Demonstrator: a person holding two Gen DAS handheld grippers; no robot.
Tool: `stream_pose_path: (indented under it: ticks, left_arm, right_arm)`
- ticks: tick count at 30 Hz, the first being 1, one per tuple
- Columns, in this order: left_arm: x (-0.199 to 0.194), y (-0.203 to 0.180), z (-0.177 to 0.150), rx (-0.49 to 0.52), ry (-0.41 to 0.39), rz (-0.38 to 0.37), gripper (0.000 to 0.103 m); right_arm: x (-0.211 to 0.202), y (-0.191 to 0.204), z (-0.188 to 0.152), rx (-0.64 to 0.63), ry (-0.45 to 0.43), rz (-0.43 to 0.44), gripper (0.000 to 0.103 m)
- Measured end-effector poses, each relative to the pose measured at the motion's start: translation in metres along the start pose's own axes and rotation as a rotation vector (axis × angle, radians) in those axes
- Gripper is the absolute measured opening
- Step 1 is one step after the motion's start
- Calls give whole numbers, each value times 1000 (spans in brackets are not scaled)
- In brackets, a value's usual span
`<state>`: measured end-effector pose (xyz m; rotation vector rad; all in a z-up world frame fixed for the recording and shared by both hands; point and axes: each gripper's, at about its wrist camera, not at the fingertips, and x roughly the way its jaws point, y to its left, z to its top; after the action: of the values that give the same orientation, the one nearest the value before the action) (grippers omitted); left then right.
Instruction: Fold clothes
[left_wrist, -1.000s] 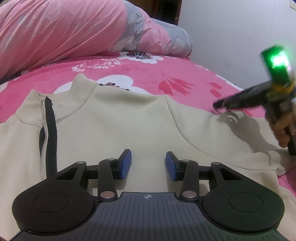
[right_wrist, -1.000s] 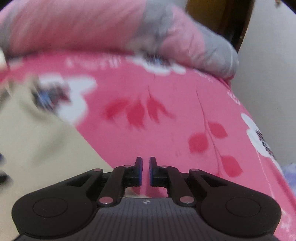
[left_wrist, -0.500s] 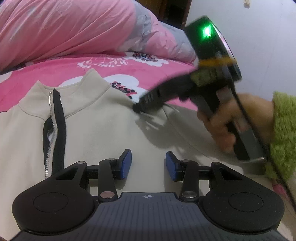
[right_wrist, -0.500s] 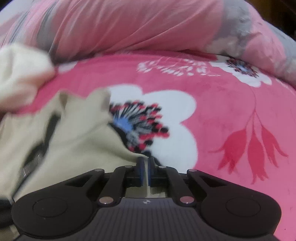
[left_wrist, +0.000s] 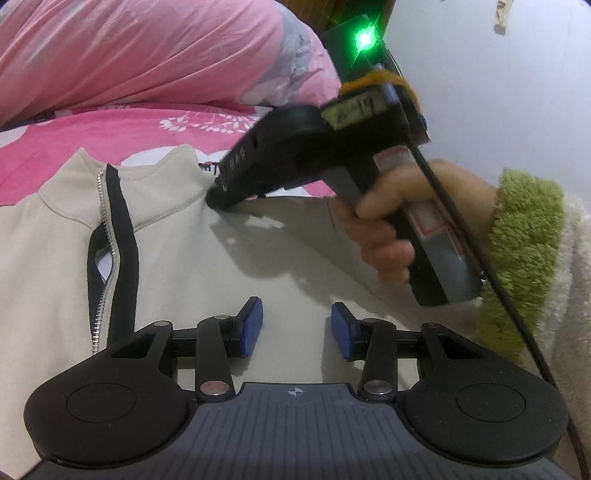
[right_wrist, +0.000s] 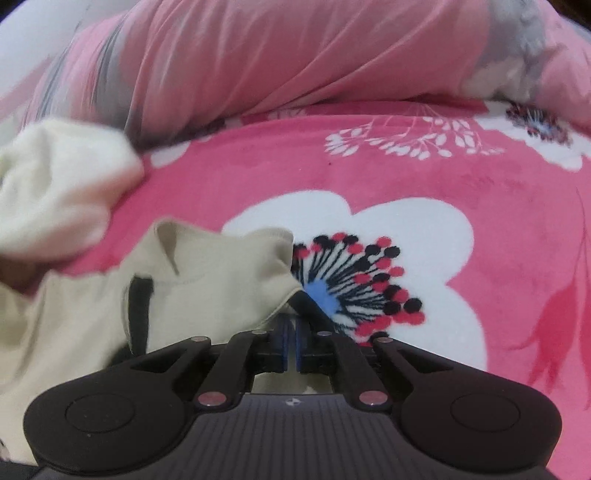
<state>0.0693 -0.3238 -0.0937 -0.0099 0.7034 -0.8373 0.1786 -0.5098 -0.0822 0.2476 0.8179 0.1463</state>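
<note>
A cream sweatshirt (left_wrist: 221, 277) with a zip (left_wrist: 107, 236) and a stand-up collar (left_wrist: 166, 177) lies flat on the pink floral bedspread (left_wrist: 110, 133). My left gripper (left_wrist: 297, 328) hovers open over its chest, with nothing between the blue pads. My right gripper (left_wrist: 218, 195) slants down from the right, its shut tips at the shoulder edge just right of the collar. In the right wrist view the right gripper (right_wrist: 290, 332) is shut at the sweatshirt (right_wrist: 207, 295) edge. Whether fabric is caught between the pads cannot be seen.
A bunched pink and grey quilt (left_wrist: 147, 55) lies along the far side of the bed. A white wall (left_wrist: 498, 92) stands to the right. A hand in a green and cream fleecy sleeve (left_wrist: 528, 240) holds the right gripper. A blurred cream sleeve (right_wrist: 62, 184) shows at the left.
The right gripper swept left across the bedspread, from beyond the sweatshirt's right shoulder to the edge beside the collar, and stayed shut. The left gripper hardly moved.
</note>
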Motion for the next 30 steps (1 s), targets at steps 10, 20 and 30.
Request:
stream_pose_path:
  ticks: [10, 20, 30]
  left_arm:
    - [-1, 2, -1, -17, 1, -14, 41]
    - [1, 8, 0, -26, 2, -20, 41]
    - [2, 1, -2, 17, 6, 11, 41]
  right_arm:
    - [-145, -57, -34, 356, -273, -89, 15]
    - [-391, -136, -263, 943, -493, -427, 47]
    - [-401, -162, -382, 1331, -523, -389, 48]
